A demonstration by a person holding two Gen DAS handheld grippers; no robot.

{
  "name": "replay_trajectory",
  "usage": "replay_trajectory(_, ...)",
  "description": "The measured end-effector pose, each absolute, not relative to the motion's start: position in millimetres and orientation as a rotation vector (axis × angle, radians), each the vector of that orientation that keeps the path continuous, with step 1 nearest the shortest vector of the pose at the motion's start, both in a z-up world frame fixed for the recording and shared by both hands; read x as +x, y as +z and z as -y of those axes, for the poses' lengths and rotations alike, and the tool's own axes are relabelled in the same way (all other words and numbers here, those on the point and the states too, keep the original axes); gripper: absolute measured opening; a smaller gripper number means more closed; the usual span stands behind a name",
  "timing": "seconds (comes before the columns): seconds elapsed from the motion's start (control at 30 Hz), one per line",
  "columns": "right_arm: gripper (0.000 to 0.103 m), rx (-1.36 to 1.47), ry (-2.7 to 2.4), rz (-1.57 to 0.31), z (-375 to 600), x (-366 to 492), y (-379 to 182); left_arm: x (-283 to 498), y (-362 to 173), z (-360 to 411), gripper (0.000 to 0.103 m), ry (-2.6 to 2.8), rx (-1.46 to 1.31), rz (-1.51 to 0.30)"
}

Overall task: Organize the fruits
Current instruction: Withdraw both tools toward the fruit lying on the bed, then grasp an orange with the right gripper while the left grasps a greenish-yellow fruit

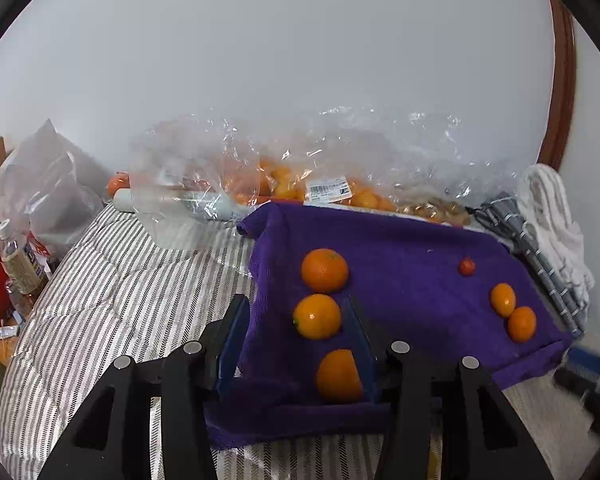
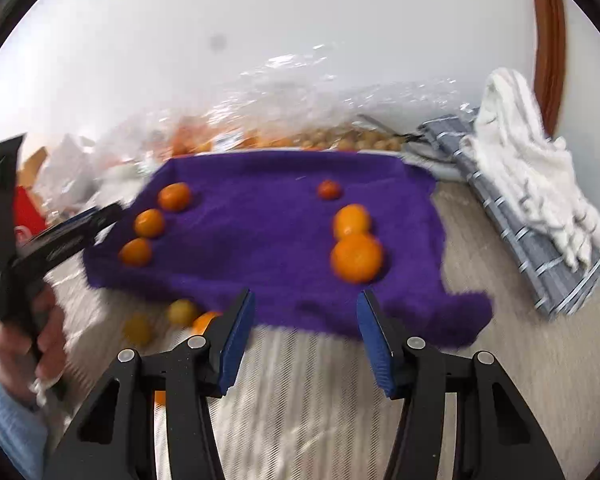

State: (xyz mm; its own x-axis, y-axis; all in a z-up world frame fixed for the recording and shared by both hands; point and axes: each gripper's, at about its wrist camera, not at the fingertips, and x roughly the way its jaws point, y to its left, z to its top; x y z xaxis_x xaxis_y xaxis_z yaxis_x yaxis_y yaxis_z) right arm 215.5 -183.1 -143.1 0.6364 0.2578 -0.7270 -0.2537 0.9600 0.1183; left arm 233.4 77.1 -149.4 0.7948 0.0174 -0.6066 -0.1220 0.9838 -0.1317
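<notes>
the left gripper (image 1: 296, 340) stands wide apart over the purple cloth's (image 1: 400, 280) left side, holding nothing. three oranges (image 1: 317, 316) form a column running away from the camera, the nearest (image 1: 337, 376) partly behind the right blue finger. to the right sit a small red fruit (image 1: 467, 267) and two touching oranges (image 1: 503, 299). in the right wrist view, the right gripper (image 2: 306, 336) is wide and empty, hovering at the cloth's near edge just before the large orange (image 2: 356, 258).
</notes>
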Motion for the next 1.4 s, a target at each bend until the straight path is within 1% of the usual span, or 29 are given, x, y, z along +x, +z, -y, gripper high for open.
replay_trajectory(0.2,0.054,-0.013,0.363,-0.88,160.3,205.7,-155.3,196.7,-140.0,-84.3,0.046,0.031,-0.196,-0.616)
replay_trajectory(0.27,0.05,-0.006,0.398,-0.891,154.8,208.7,-158.7,180.2,-144.2,-88.0,0.046,0.022,-0.179,-0.605)
replay_trajectory(0.33,0.043,0.005,0.414,-0.915,150.7,215.4,-162.4,170.5,-145.7,-91.2,0.046,0.026,-0.161,-0.587)
replay_trajectory(0.47,0.043,0.091,0.479,-0.984,149.4,232.5,-171.7,166.5,-144.6,-102.7,0.046,0.022,-0.207,-0.577)
replay_trajectory(0.57,0.041,0.108,0.501,-1.033,144.6,242.4,-182.2,168.1,-148.1,-105.2,0.046,0.016,-0.223,-0.59)
replay_trajectory(0.6,0.038,0.107,0.5,-1.045,143.4,244.5,-185.4,167.9,-148.9,-104.4,0.046,0.019,-0.221,-0.585)
replay_trajectory(0.7,0.031,0.136,0.508,-1.064,143.6,245.6,-192.0,168.8,-154.7,-97.8,0.046,-0.005,-0.218,-0.599)
replay_trajectory(0.83,0.031,0.121,0.438,-1.037,154.9,236.3,-184.5,173.2,-162.2,-83.1,0.046,-0.032,-0.156,-0.642)
replay_trajectory(0.97,0.031,0.08,0.349,-0.971,183.1,220.5,-173.6,174.9,-166.0,-84.0,0.046,-0.094,-0.198,-0.676)
replay_trajectory(1.03,0.031,0.033,0.29,-0.955,193.7,216.8,-175.5,177.4,-167.9,-80.9,0.046,-0.153,-0.217,-0.714)
replay_trajectory(1.13,0.031,-0.03,0.231,-0.942,203.3,214.2,-184.3,176.9,-169.5,-68.5,0.046,-0.195,-0.177,-0.727)
replay_trajectory(1.3,0.031,-0.079,0.237,-0.909,203.5,216.2,-191.3,181.1,-178.2,-49.9,0.046,-0.312,-0.16,-0.802)
replay_trajectory(1.4,0.032,-0.11,0.236,-0.898,199.7,218.0,-195.5,182.0,-180.4,-42.5,0.046,-0.311,-0.146,-0.812)
